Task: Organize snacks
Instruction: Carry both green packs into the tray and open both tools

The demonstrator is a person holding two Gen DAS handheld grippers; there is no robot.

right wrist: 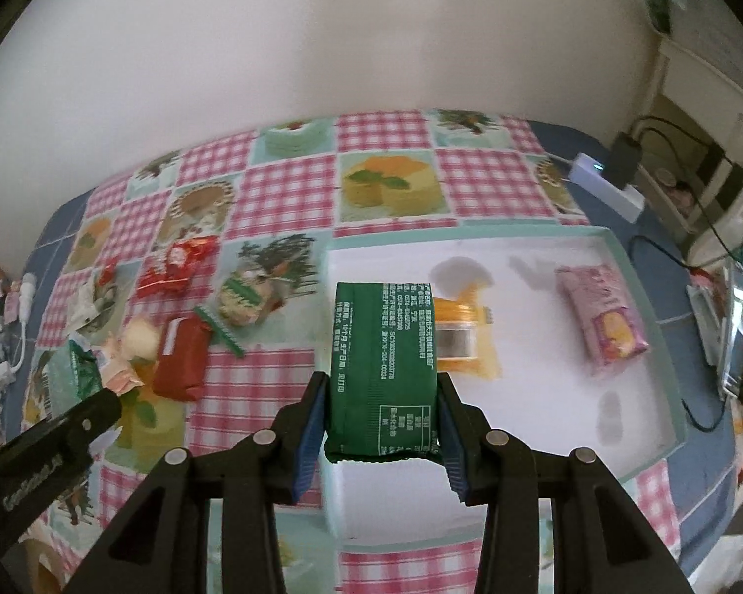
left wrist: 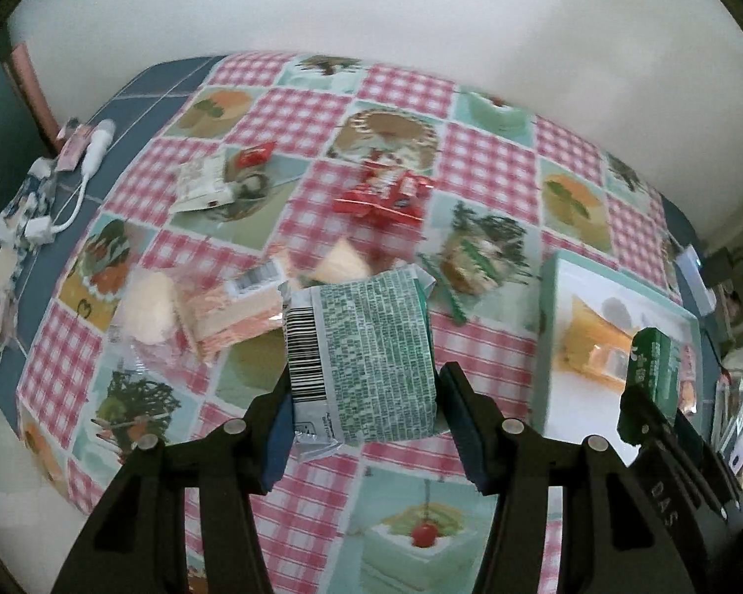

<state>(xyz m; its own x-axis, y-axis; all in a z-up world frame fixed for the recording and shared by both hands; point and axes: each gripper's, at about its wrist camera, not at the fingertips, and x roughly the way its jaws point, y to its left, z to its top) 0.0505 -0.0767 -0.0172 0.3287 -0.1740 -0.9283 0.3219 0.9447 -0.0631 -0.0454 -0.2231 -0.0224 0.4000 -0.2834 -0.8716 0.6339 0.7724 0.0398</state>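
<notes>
1. Table point(right wrist: 292, 188), covered with a cloth of pink gingham squares and cake pictures; bears everything listed below.
2. White tray point(right wrist: 545, 416) with a pale green rim, lying on the cloth; the landmark for what follows.
3. Right gripper point(right wrist: 384, 425), above the tray's near-left part; jaws clamped on a dark green snack packet point(right wrist: 384, 361), held clear of the tray floor.
4. Left gripper point(left wrist: 364, 420), over the cloth to the left of the tray; jaws clamped on a pale green printed packet point(left wrist: 366, 361), barcode edge on its left side.
5. Pink snack packet point(right wrist: 602, 321), lying inside the tray toward its right side.
6. Orange packet point(right wrist: 463, 341), inside the tray near its middle, partly hidden behind the dark green packet.
7. Brown-red bar point(right wrist: 181, 361), on the cloth just left of the tray.
8. Red wrappers point(left wrist: 381, 193), on the cloth well left of the tray.
9. Clear-wrapped pale cakes point(left wrist: 173, 312), left of the tray, beyond the left gripper.
10. White power strip point(right wrist: 604, 183), on the table behind the tray's far right corner.
</notes>
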